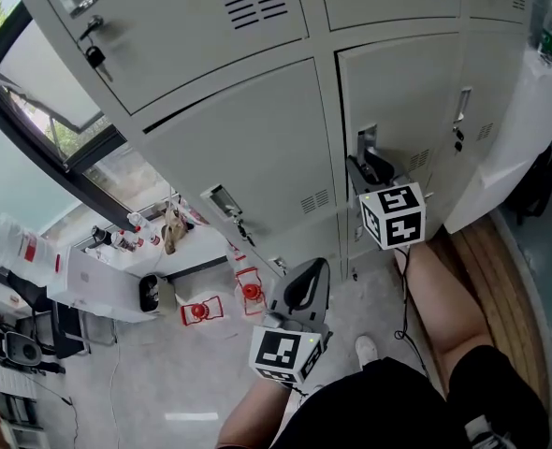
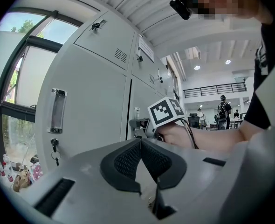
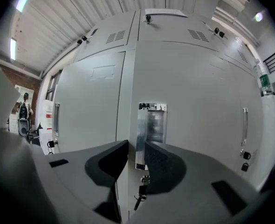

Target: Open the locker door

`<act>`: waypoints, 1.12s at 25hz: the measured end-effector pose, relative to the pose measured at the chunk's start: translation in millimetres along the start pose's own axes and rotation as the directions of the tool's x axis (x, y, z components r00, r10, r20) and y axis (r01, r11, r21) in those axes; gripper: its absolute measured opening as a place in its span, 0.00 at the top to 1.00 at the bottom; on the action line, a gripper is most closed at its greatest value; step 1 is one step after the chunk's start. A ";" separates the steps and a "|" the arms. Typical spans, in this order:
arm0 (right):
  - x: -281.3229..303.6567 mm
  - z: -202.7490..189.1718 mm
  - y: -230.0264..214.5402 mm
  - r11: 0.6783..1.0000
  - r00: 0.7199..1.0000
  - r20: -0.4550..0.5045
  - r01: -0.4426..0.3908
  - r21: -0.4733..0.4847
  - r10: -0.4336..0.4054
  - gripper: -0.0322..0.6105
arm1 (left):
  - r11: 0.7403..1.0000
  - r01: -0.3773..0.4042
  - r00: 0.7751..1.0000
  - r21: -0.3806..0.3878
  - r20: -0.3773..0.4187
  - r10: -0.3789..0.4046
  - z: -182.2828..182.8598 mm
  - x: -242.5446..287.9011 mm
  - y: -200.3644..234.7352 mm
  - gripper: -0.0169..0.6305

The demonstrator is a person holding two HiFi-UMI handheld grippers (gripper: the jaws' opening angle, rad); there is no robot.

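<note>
The grey locker door [image 1: 402,101] is closed, with a metal pull handle [image 1: 367,141] at its left edge. My right gripper [image 1: 374,168] is up against that handle. In the right gripper view the handle [image 3: 152,125] has its left edge between the jaws of my right gripper [image 3: 136,148]. The right pad lies on the handle and a narrow gap shows at the left pad. A key [image 3: 140,197] hangs in the lock below. My left gripper [image 1: 304,293] hangs low, away from the lockers. Its pads meet, with nothing in my left gripper [image 2: 140,143].
More closed lockers surround the door; the left neighbour [image 1: 248,148] has its own handle and keys [image 1: 227,204]. A window [image 1: 33,110] lies left, above a table with bottles [image 1: 117,241]. Red items [image 1: 201,310] sit on the floor. A white panel [image 1: 519,129] stands at the right.
</note>
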State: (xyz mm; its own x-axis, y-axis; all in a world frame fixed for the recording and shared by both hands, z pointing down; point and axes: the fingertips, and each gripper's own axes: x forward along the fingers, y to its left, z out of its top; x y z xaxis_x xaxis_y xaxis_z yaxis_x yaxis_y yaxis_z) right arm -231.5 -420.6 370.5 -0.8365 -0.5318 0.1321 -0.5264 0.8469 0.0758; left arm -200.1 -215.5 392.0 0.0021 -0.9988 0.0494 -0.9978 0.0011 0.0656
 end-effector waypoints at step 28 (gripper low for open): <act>-132.3 -18.7 -29.6 0.991 0.990 -0.031 0.134 -0.022 -0.134 0.68 | 0.968 0.252 0.968 -0.003 0.013 -0.252 -0.1 -17.9 -77.6 0.95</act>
State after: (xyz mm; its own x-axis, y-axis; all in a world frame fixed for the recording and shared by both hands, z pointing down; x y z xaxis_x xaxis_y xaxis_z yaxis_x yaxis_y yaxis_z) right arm -102.4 -375.2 369.3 -0.7532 -0.6402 0.1513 -0.6300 0.7682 0.1142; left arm -122.7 -197.7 386.1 0.2524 -0.9675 0.0179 -0.9650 -0.2503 0.0785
